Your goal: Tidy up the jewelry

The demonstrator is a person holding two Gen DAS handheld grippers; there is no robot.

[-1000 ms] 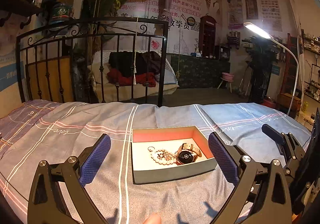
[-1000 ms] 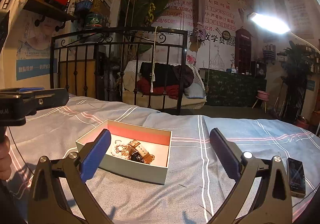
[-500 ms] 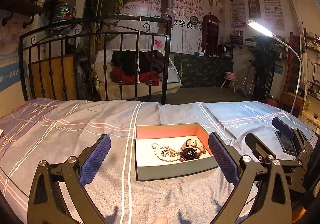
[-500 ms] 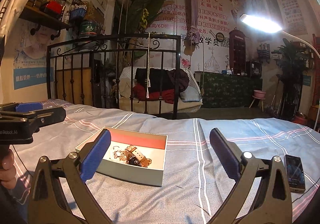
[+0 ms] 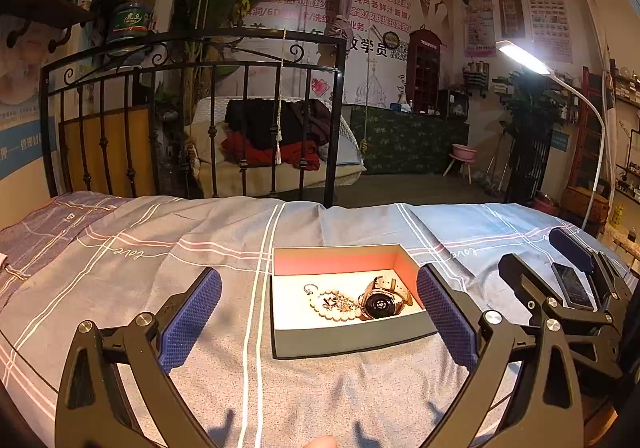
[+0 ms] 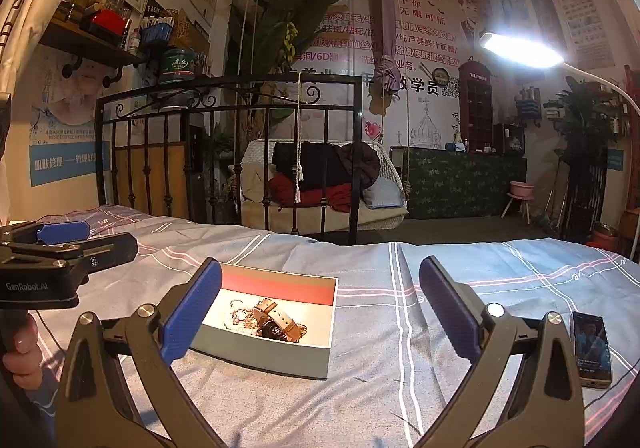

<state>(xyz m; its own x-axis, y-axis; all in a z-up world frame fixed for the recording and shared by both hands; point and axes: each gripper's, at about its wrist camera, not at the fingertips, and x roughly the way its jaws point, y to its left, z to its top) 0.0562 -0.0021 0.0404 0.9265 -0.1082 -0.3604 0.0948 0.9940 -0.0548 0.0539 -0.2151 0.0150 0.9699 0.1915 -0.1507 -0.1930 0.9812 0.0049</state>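
Note:
A grey open box (image 5: 352, 340) with an orange inner wall lies on the bed; it also shows in the right wrist view (image 6: 264, 358). Inside lie a watch with a tan strap (image 5: 382, 300), a bead bracelet (image 5: 332, 308) and a small ring (image 5: 309, 289). The watch also shows in the right wrist view (image 6: 278, 322). My left gripper (image 5: 318, 312) is open and empty, just in front of the box. My right gripper (image 6: 320, 308) is open and empty, to the right of the box. The right gripper also appears at the right of the left wrist view (image 5: 560, 288).
A grey-blue striped bedsheet (image 5: 140, 260) covers the bed. A phone (image 6: 591, 348) lies on the sheet at the right. A black iron bed frame (image 5: 192, 115) stands at the far edge. A lit floor lamp (image 5: 524, 57) stands at the right.
Both views have risen and pulled back a little, so the box sits slightly farther right in the left view. The right gripper has shifted closer toward the box. Both stay open.

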